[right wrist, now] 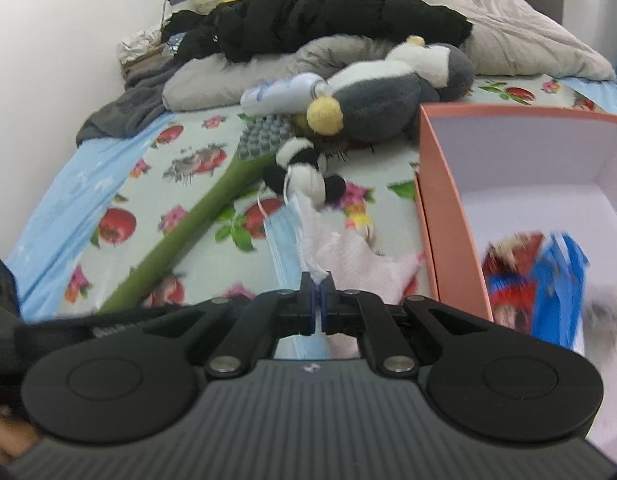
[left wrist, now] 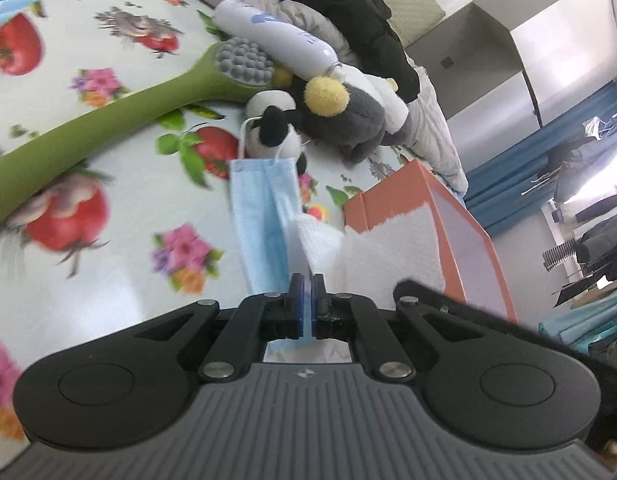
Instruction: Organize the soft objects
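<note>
Face mask [left wrist: 260,208] and white cloth [left wrist: 388,248] hung pinched together in both closed tongs, left [left wrist: 307,288] and right [right wrist: 318,284], above the flowered bed [left wrist: 108,216] beside the orange box [right wrist: 448,216], where the mask's trailing loop could snag the panda plush [right wrist: 304,168].

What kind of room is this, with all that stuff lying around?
Most likely a bedroom in a home. Everything sits on a bed with a fruit-and-flower printed sheet, a pillow and rumpled quilt at its head, and clothes hang on a rack nearby.
</note>
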Demonstrator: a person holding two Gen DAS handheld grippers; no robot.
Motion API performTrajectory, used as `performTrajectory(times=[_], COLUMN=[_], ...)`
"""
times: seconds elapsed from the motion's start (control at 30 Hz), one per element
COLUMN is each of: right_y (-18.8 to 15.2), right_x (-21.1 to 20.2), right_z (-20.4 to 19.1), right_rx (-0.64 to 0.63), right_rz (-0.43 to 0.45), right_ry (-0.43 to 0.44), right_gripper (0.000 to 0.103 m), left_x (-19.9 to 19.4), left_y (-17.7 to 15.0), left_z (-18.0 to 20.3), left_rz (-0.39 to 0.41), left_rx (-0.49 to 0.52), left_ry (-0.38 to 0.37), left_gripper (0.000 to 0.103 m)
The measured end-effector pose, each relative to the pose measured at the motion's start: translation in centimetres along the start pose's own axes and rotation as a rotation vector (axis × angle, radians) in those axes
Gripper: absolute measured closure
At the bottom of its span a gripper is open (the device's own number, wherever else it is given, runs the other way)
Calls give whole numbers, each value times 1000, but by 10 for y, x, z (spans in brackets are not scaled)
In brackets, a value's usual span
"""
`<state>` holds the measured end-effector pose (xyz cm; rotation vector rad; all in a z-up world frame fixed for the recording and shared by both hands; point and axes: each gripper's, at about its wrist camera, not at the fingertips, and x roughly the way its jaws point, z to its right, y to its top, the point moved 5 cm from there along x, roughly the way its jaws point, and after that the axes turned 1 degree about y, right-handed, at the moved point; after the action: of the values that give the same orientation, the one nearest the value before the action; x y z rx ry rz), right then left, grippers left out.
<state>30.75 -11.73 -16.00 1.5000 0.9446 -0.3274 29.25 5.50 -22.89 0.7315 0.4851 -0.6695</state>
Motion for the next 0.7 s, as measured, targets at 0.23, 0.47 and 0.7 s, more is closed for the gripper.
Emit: performTrajectory(times=[0.23,0.47,0.7], right_y=[-60,-107,-111], right_x=[-7,-5,-8], right_z=[4,6,23], right_rx=[46,-19,-3], right_rz=[-86,-152,-164], right_ry=[-35,-79,-64], right_gripper=[97,95,92], left_x=[-4,36,88], left_y=[-14,-4,6], left_z=[-11,-11,3], left_rz=[-33,-57,-79], left_rx=[-7,24,103], left_ry=[6,64,125], left_gripper=[98,44,26])
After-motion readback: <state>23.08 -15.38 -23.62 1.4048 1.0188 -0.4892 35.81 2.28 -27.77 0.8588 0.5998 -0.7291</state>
